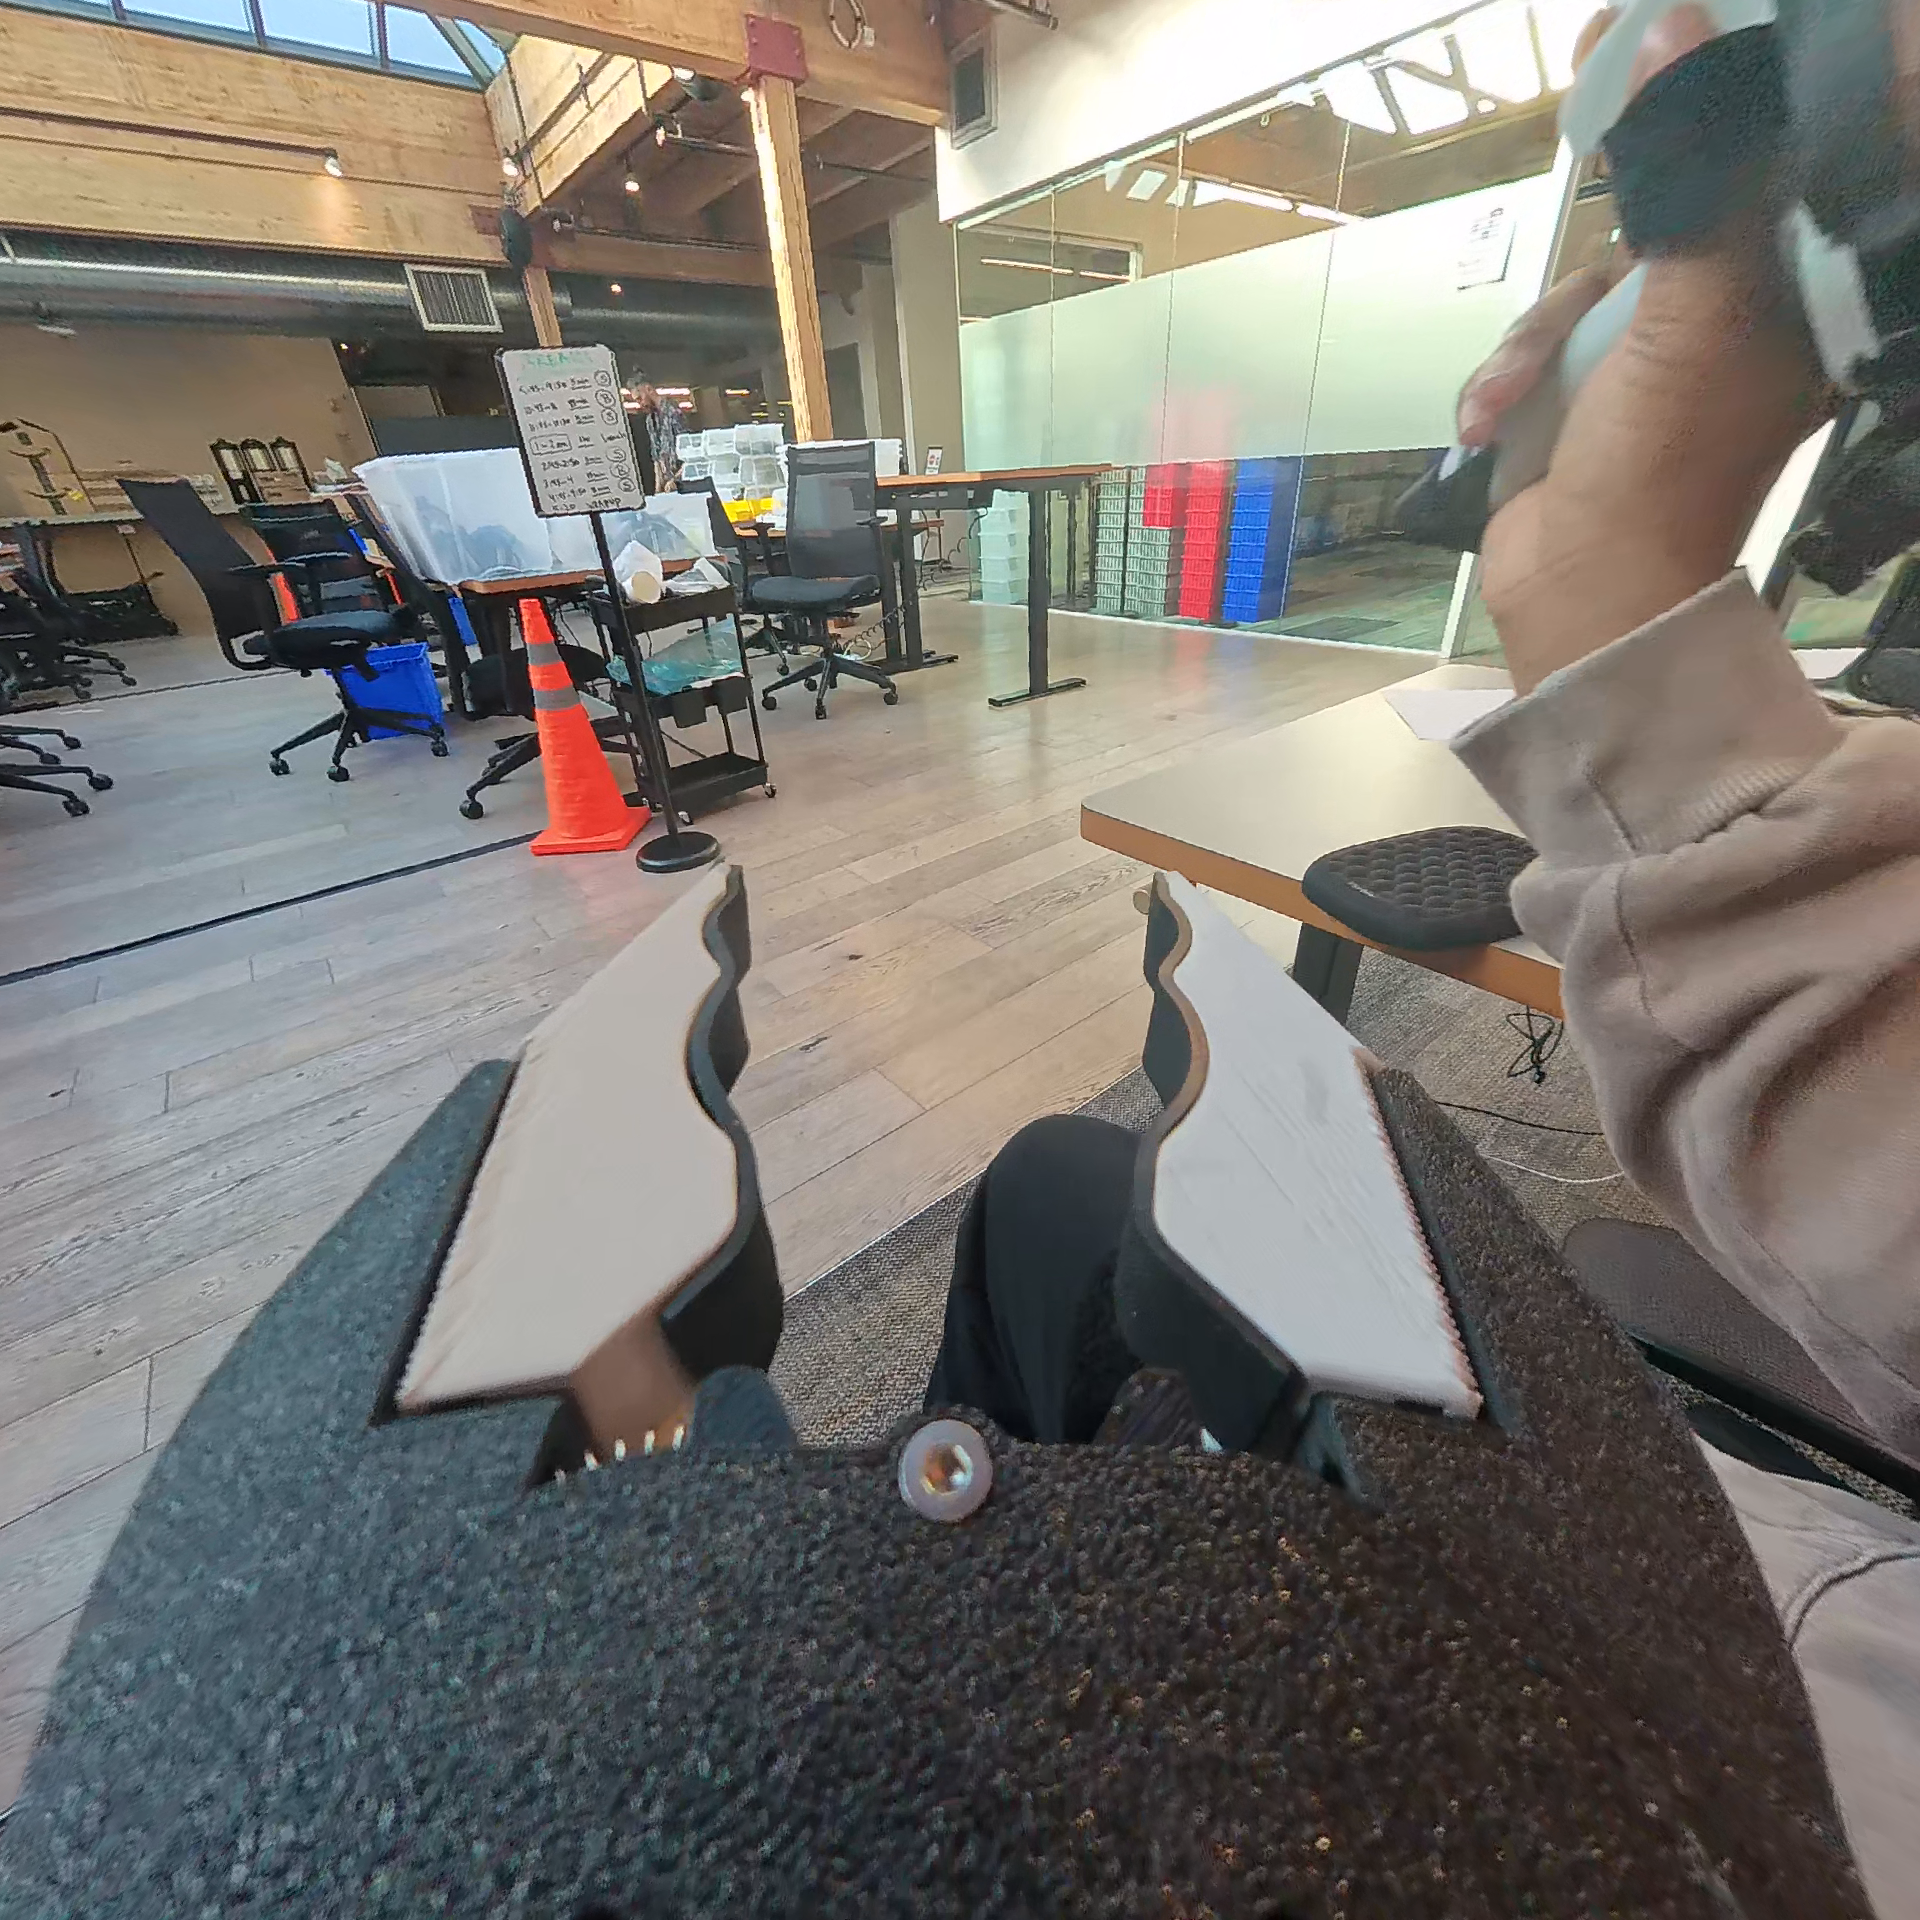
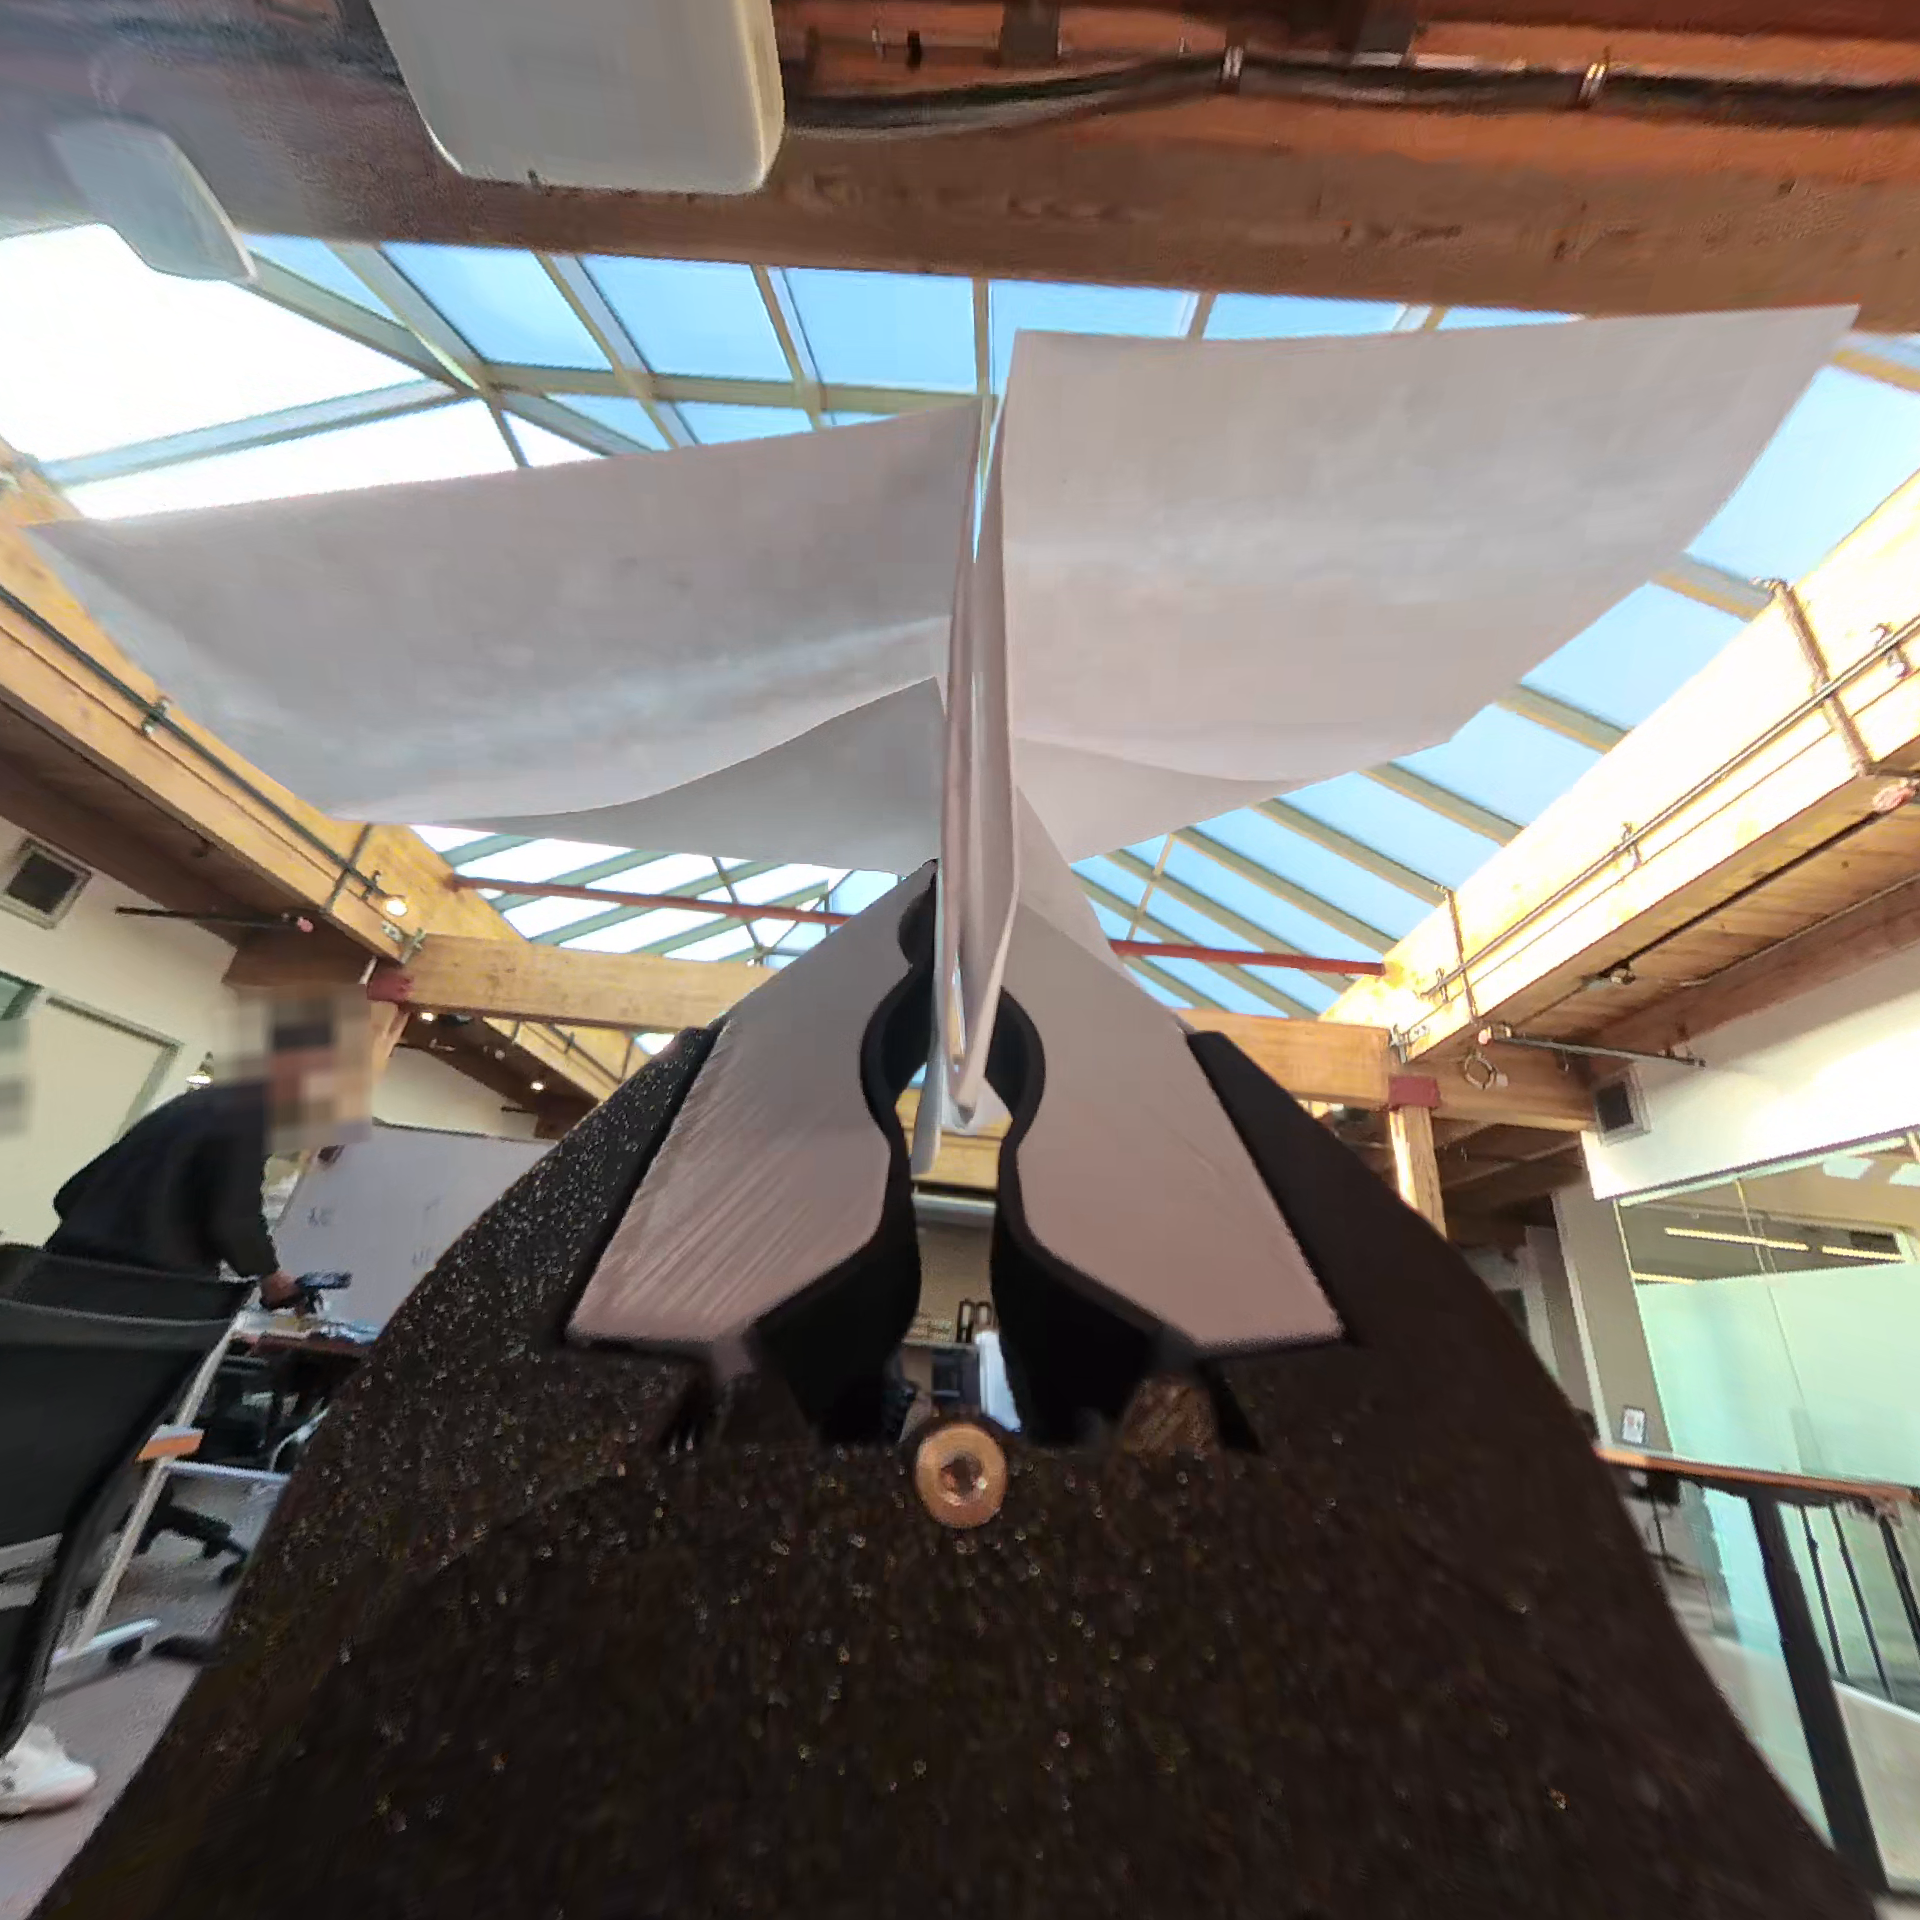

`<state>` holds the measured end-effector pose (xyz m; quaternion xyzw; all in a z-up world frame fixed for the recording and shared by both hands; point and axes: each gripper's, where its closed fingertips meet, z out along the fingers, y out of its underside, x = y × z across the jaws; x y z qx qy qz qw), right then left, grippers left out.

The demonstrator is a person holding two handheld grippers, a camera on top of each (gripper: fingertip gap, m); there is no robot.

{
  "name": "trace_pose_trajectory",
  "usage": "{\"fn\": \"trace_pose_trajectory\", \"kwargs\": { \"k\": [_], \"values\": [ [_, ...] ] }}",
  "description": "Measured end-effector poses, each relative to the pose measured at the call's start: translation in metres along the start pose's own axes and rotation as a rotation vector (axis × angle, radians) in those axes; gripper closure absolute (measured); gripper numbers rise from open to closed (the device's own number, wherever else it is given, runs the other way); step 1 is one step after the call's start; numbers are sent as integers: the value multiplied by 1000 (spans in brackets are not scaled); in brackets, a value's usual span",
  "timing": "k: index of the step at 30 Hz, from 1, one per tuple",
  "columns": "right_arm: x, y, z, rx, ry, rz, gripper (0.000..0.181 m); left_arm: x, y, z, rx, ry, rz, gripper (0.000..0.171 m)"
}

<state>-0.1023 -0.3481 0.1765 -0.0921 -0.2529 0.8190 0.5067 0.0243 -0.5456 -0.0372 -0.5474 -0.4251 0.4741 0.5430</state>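
My right gripper (image 2: pixel 961 997) is clamped on a folded white paper plane (image 2: pixel 1247 582), nose pinched between the fingers, wings spread against the skylight (image 2: pixel 644 322); the paper is blank. My left gripper (image 1: pixel 945 935) is spread wide and empty above the wood floor (image 1: pixel 914 831). A handwritten sign (image 1: pixel 571 431) stands by an orange cone (image 1: pixel 571 748).

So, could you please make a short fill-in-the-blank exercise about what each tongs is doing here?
1. The right tongs are shut on a folded white ____ plane.
2. The left tongs are ____ and hold nothing.
3. Beyond the left tongs, an orange traffic ____ stands on the wooden floor.
4. The right wrist view looks up at a glass ____.

Missing words: paper; open; cone; skylight
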Motion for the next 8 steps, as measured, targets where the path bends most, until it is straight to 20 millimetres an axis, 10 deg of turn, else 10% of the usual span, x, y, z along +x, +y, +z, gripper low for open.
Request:
{"fn": "trace_pose_trajectory", "kwargs": {
  "k": [5, 8],
  "values": [
    [-11, 64, 19, -117, -18, 8, 181, -8, 2, 1, -2, -21, -15, 96],
    [-12, 46, 21, -107, -18, 20, 181, -14, 3, 0, -4, -36, -28, 94]
  ]
}}
